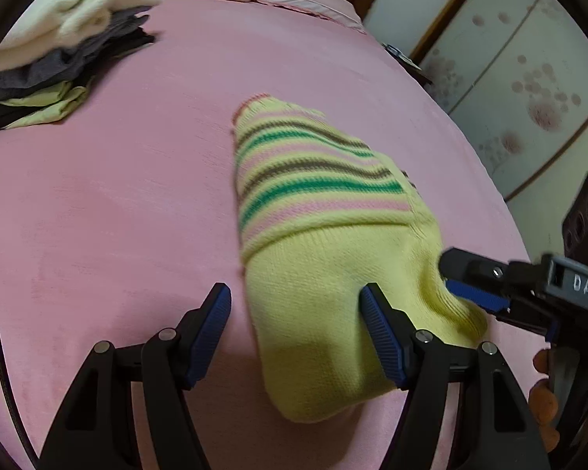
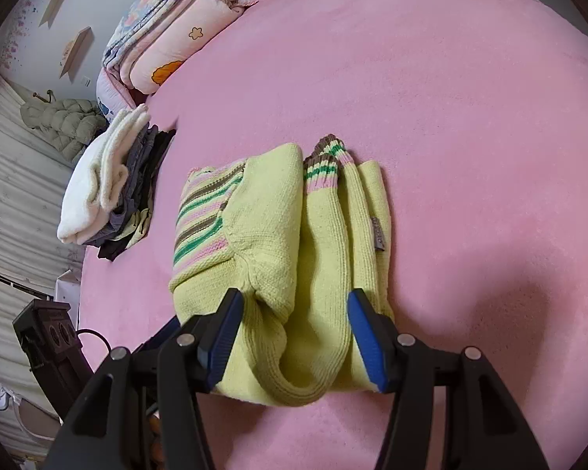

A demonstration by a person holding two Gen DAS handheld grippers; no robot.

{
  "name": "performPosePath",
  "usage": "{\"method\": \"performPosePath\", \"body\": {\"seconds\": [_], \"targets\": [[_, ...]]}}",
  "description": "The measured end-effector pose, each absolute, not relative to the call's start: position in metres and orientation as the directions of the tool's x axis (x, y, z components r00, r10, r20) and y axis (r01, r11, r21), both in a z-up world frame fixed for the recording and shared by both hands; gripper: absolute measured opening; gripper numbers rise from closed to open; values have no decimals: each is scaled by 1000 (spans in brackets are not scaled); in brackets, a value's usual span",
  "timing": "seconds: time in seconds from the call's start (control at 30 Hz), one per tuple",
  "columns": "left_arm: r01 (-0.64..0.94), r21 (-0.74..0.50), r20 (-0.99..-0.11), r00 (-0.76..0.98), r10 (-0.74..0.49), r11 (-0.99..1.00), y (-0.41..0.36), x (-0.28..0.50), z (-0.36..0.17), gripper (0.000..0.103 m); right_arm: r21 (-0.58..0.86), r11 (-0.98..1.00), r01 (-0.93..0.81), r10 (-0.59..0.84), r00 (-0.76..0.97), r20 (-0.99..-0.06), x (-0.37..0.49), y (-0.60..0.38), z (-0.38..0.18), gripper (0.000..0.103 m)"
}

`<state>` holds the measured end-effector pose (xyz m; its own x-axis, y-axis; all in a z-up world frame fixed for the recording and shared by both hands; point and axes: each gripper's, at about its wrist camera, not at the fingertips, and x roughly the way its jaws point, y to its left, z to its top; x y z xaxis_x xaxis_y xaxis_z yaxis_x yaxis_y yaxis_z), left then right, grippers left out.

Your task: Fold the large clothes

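Looking down along our left gripper (image 1: 296,337), we see its jaws standing well apart, with nothing pinched between them: the yellow striped sweater (image 1: 333,243) lies folded on the pink bedspread (image 1: 117,196), and only its plain yellow near end reaches into the gap, lying against the inner face of the right-hand finger while the left-hand finger stands clear over bare bedspread. Beyond the fingertips the sweater's striped part stretches away from us. Just past the right-hand finger, our right gripper (image 1: 462,286) comes in from the side at the sweater's edge. From the right wrist view, our right gripper (image 2: 294,337) also has its jaws parted about halfway, straddling the near end of the sweater (image 2: 270,235); the knit bulges up between the blue pads (image 2: 366,337) and lies close against both, but we cannot tell that they press it, so we read no firm hold. A sleeve with a striped cuff (image 2: 325,164) lies folded along the top, running away from the jaws. Well off beyond the left-hand finger sits a stack of folded clothes (image 2: 109,196) near the bed's edge.
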<state>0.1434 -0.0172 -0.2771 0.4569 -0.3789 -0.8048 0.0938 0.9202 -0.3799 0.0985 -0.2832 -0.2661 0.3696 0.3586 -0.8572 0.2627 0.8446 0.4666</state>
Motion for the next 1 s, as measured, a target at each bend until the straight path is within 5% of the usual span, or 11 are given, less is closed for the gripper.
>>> {"method": "performPosePath", "body": {"seconds": [0.37, 0.4, 0.47, 0.67, 0.83, 1.0], "targets": [[125, -370, -812, 439, -385, 921, -34, 127, -283, 68, 502, 833, 233, 410, 351, -842, 121, -274, -274, 65], [127, -367, -813, 438, -384, 922, -34, 126, -281, 68, 477, 850, 223, 388, 345, -854, 123, -271, -274, 62], [137, -367, -813, 433, -389, 920, -34, 126, -278, 68, 416, 892, 178, 341, 340, -876, 123, -265, -272, 28], [135, -445, -747, 490, -450, 885, -20, 125, -254, 68, 413, 888, 200, 283, 471, -835, 87, -290, -248, 24], [114, -420, -795, 432, -425, 900, -30, 135, -277, 68, 427, 869, 252, 297, 425, -855, 82, -307, -282, 24], [93, -411, -790, 459, -406, 907, -30, 134, -275, 68, 367, 920, 140, 251, 510, -823, 87, -289, -257, 24]]}}
